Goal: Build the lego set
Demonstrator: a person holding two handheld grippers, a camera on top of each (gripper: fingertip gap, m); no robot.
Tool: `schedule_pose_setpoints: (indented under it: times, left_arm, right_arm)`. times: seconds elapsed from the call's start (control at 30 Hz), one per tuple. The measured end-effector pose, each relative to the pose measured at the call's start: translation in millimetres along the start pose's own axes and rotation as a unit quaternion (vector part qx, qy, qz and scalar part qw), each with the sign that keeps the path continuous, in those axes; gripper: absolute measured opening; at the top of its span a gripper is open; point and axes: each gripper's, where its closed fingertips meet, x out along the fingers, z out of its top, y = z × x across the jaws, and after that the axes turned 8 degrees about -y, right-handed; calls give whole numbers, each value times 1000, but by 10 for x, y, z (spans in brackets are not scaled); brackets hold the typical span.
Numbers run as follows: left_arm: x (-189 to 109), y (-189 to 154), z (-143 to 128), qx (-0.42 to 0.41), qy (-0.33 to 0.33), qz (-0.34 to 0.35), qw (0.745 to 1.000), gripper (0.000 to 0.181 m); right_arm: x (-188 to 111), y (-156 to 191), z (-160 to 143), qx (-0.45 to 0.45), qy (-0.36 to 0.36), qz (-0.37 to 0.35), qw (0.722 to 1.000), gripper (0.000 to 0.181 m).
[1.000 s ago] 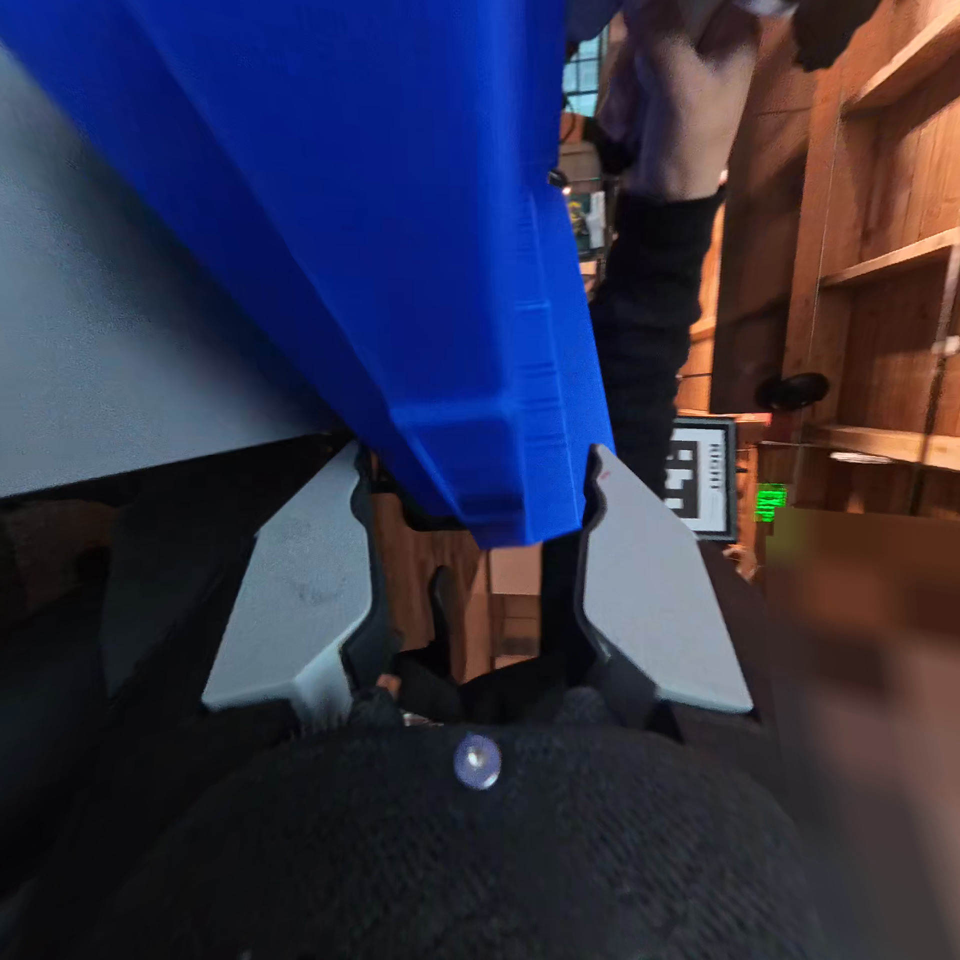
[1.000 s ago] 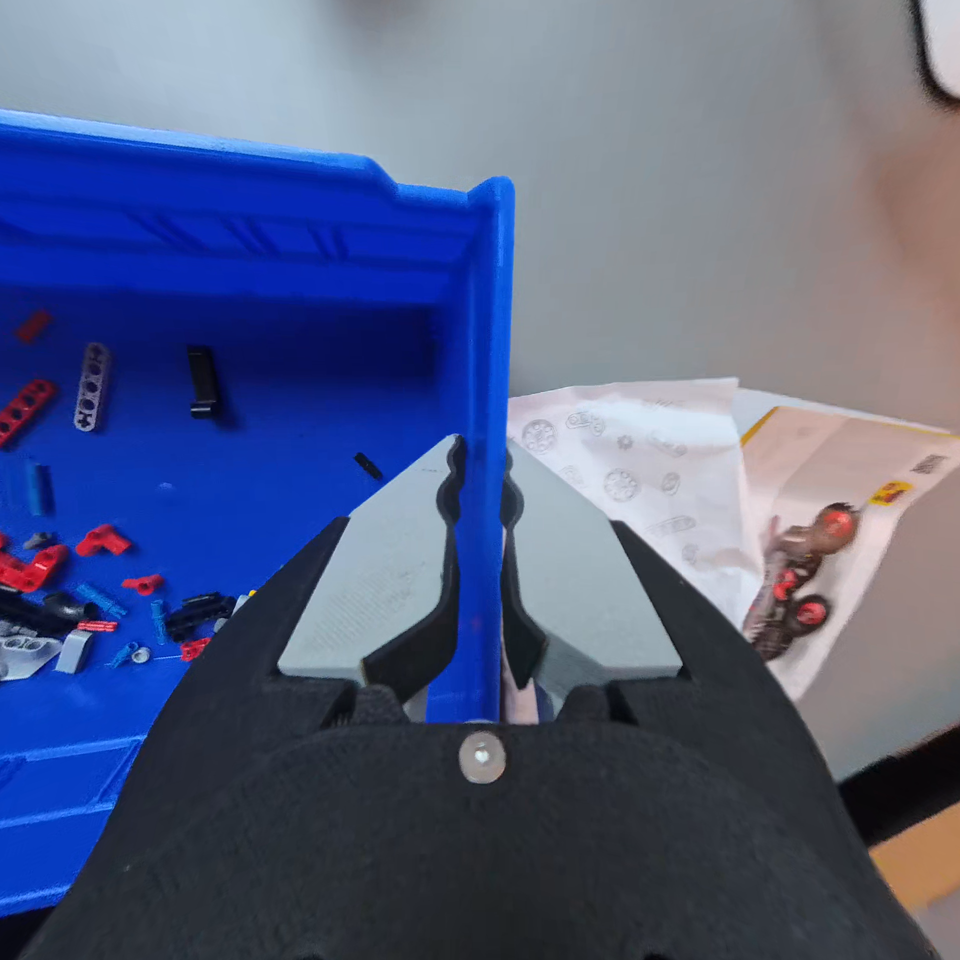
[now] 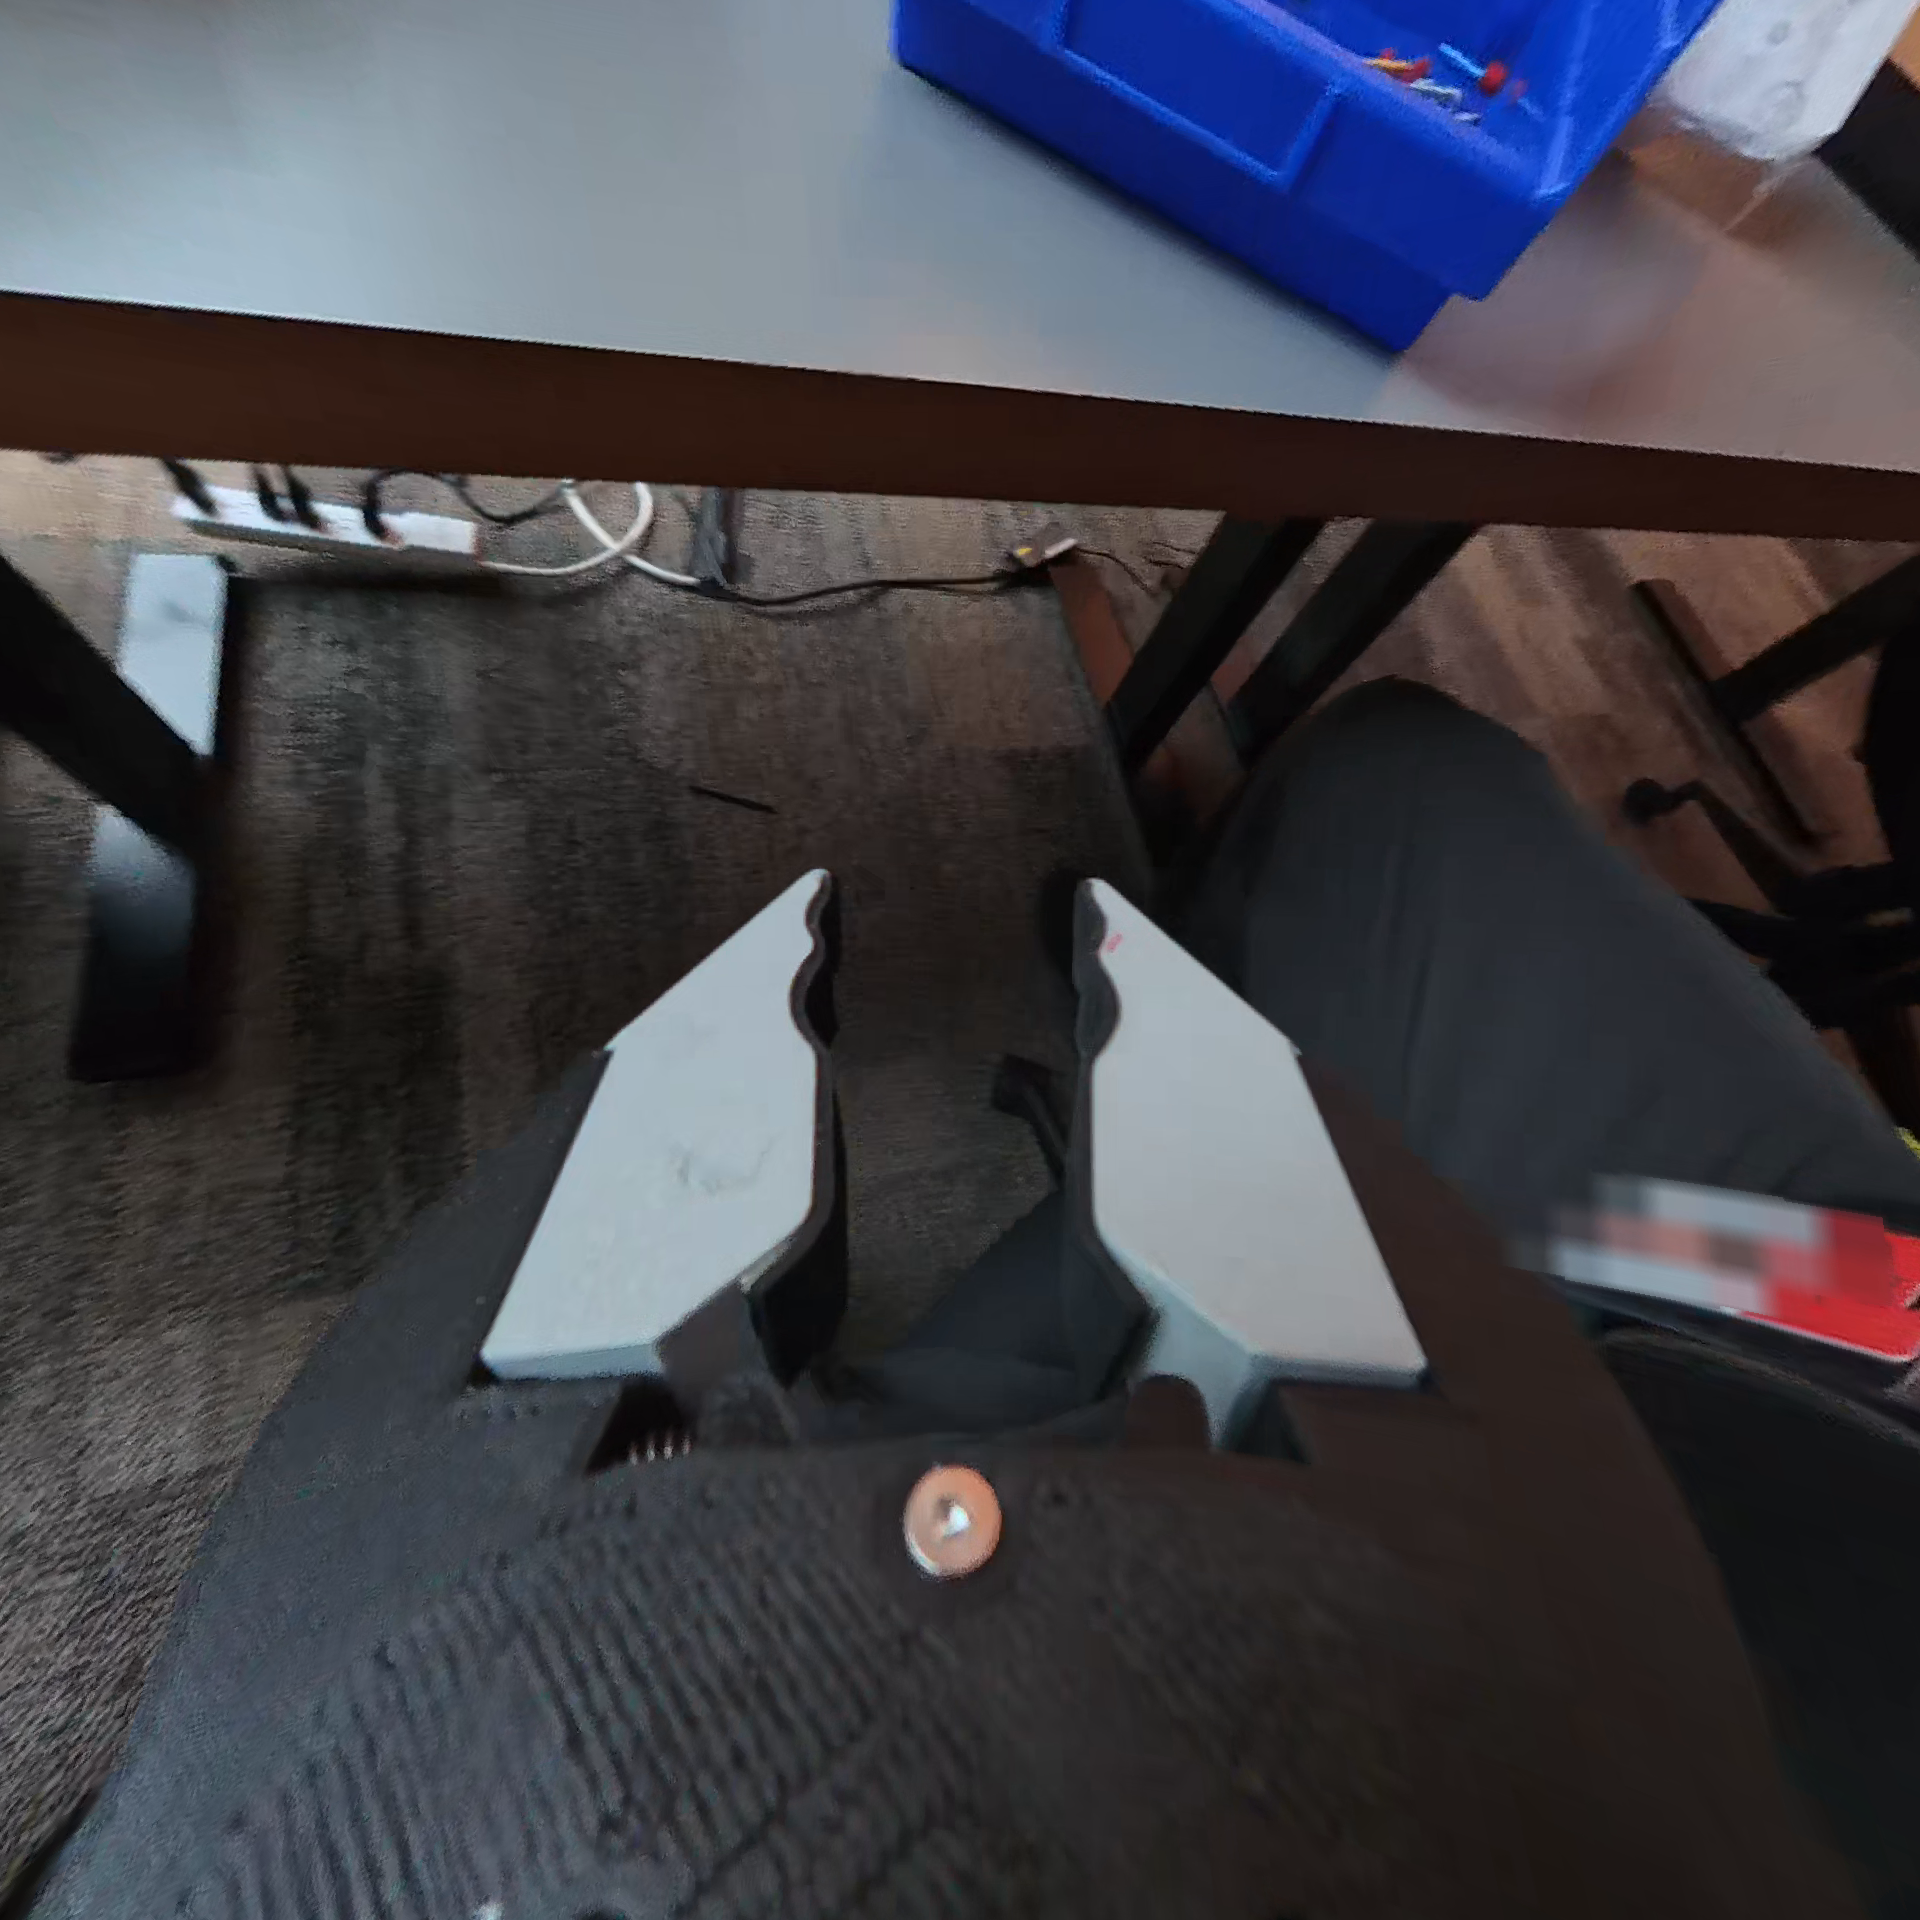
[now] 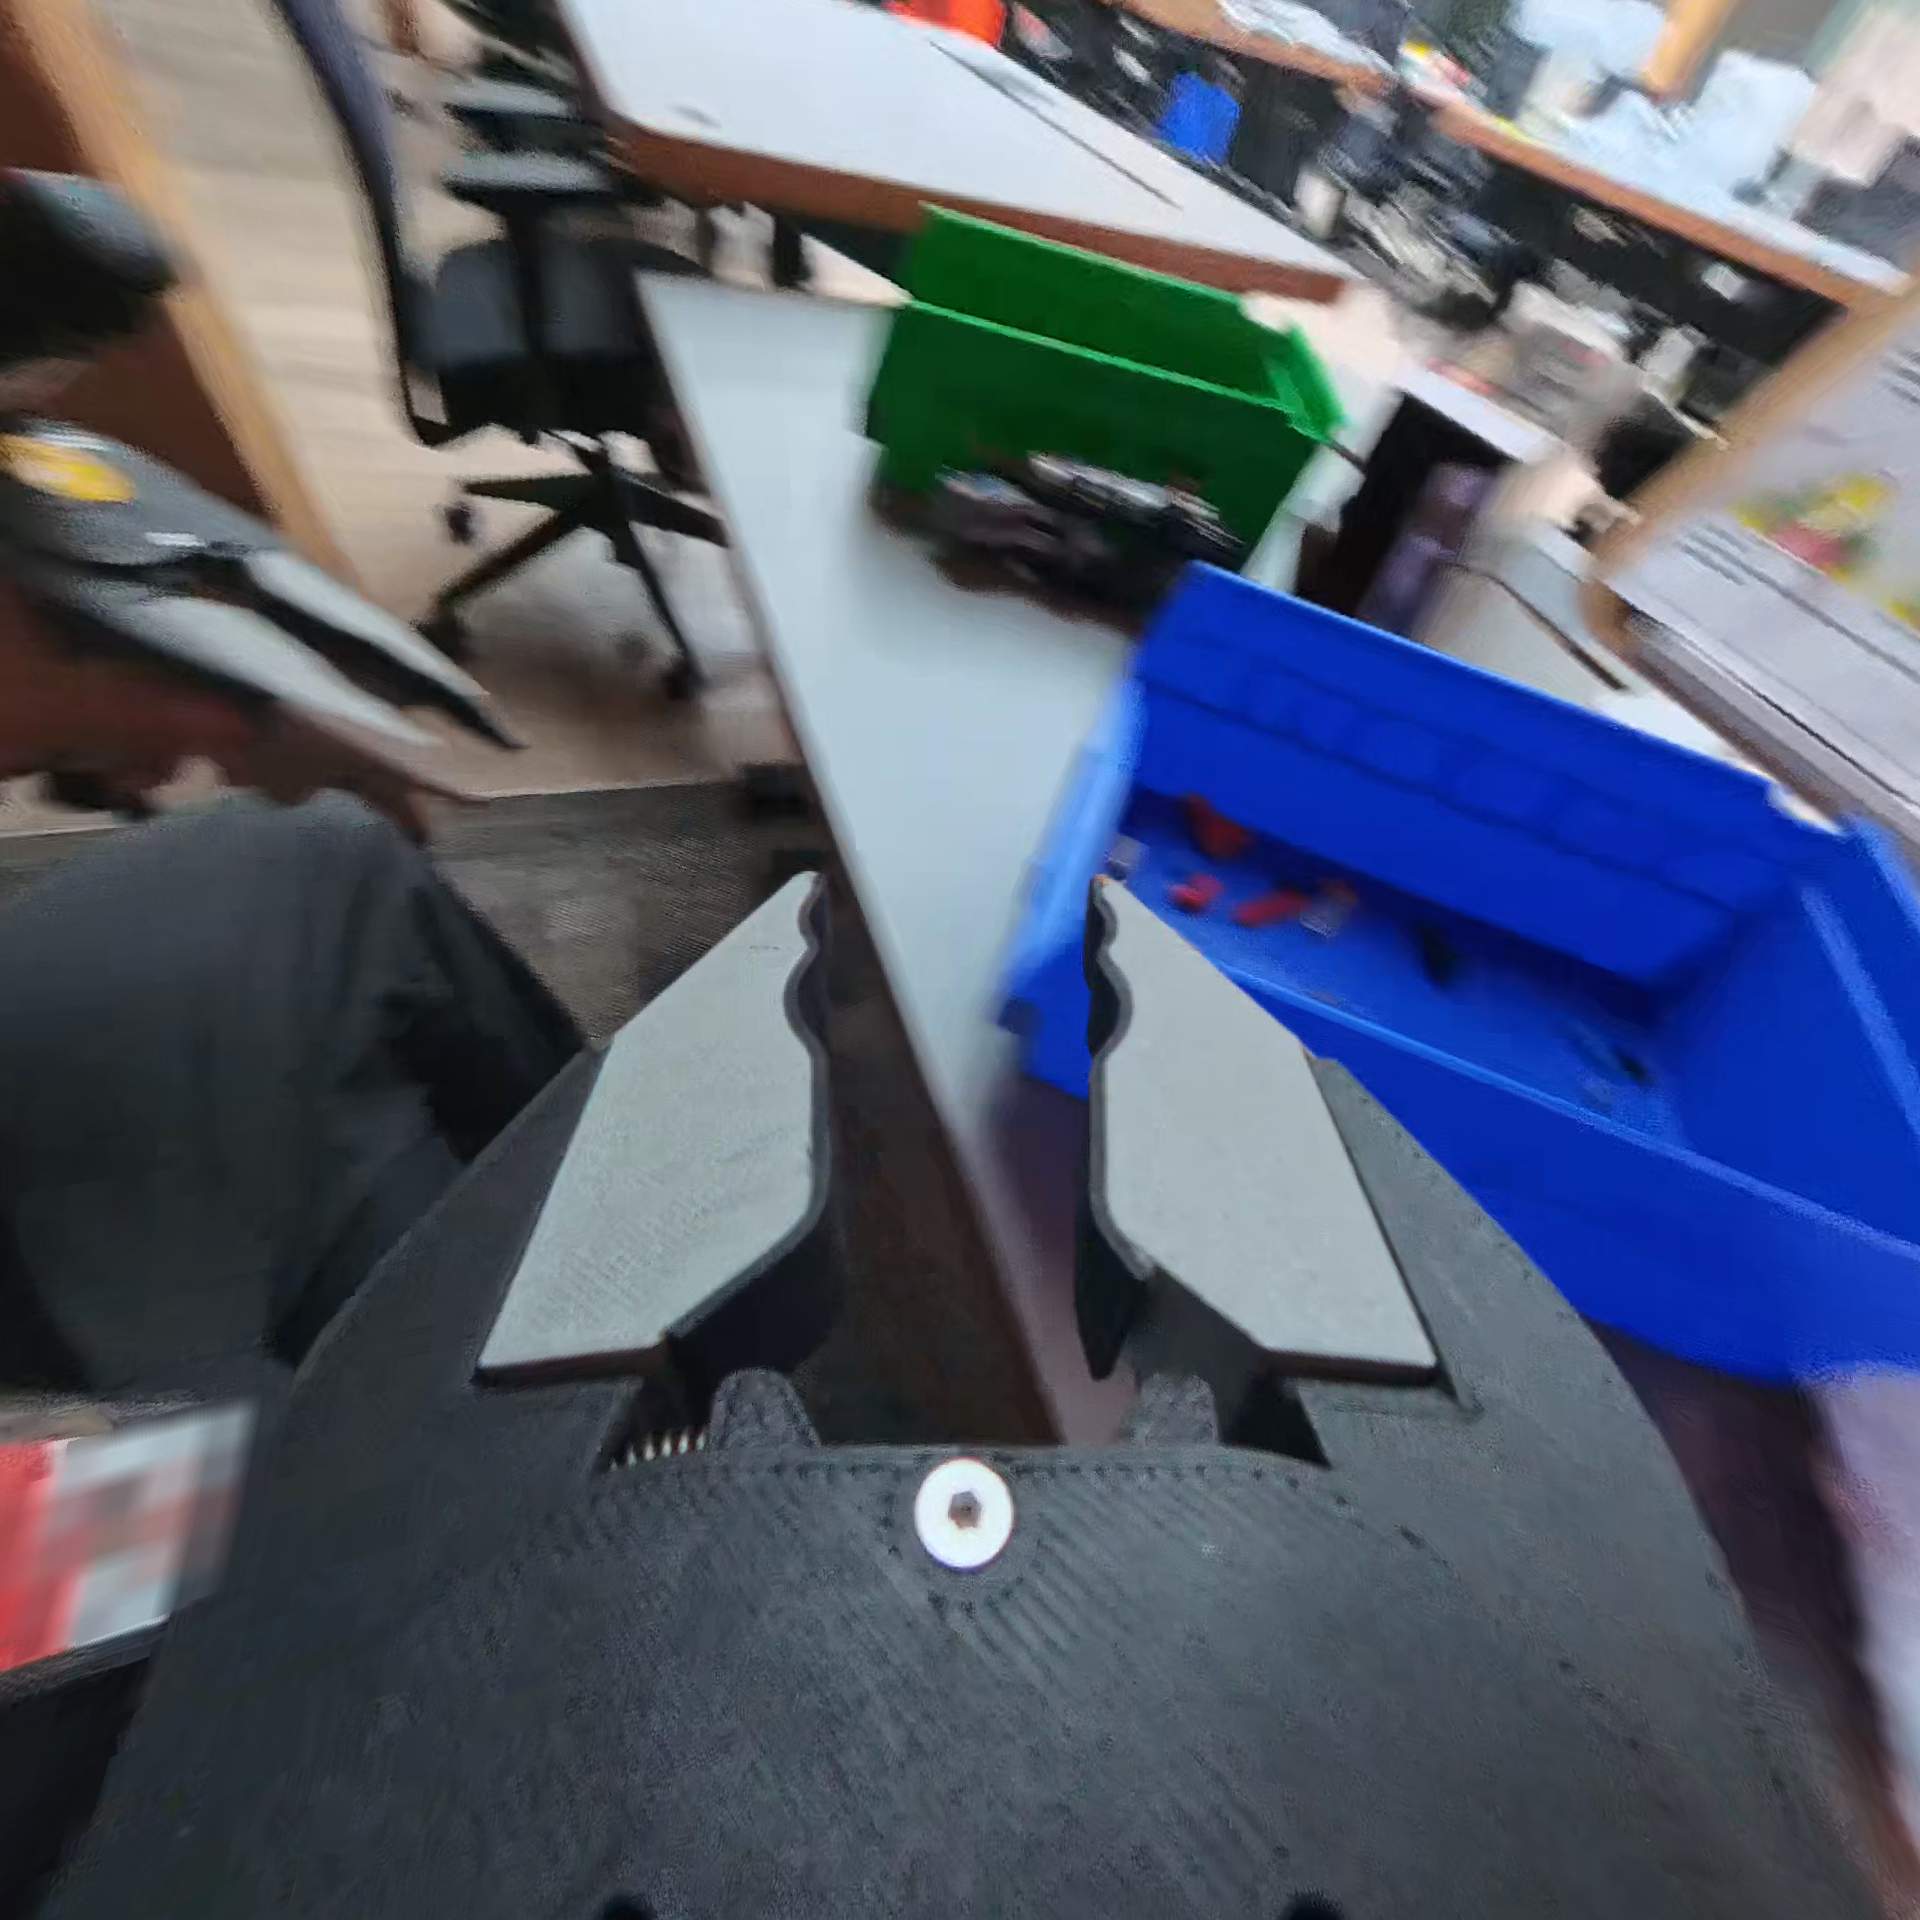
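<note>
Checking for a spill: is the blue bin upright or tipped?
Upright: the blue plastic bin sits flat on the grey table, small pieces inside.

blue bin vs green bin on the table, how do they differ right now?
Colour: the blue bin is blue, the green bin green. Place: the blue bin sits nearer the right tool, the green bin farther along the table. Contents: small red and dark pieces lie loose on the blue bin's floor; the green bin's inside is not visible, though dark blurred items lie in front of it. Both look like open-topped plastic bins on the same grey table.
</note>
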Motion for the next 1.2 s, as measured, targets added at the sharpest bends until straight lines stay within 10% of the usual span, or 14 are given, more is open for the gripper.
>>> schedule_pose_setpoints:
  times: [0.13, 0.27, 0.47, 0.73, 0.97, 1.2]
  left_arm:
    - [-375, 344, -14, 9, -10, 43, 999, 49]
    - [-641, 582, -12, -32, -25, 37, 998, 56]
    - [-795, 850, -270, -48, -5, 71, 996, 44]
    - [-1635, 1933, -1631, -158, 70, 214, 961, 38]
    - [-1510, 2615, -2213, -191, 61, 220, 955, 29]
    - [-1315, 2891, -2600, -216, 91, 209, 949, 25]
  right_arm:
    - [422, 1114, -207, -11, -48, 101, 994, 39]
    - [1295, 1505, -1289, -3, 50, 139, 989, 33]
    - [2582, 983, -3825, -5, 270, 87, 959, 33]
    - [3560, -369, -6471, 64, 419, -13, 906, 31]
    - [3954, -1341, -7426, 37, 497, -47, 866, 24]
    - [4179, -1450, -7925, 15, 550, -17, 835, 20]
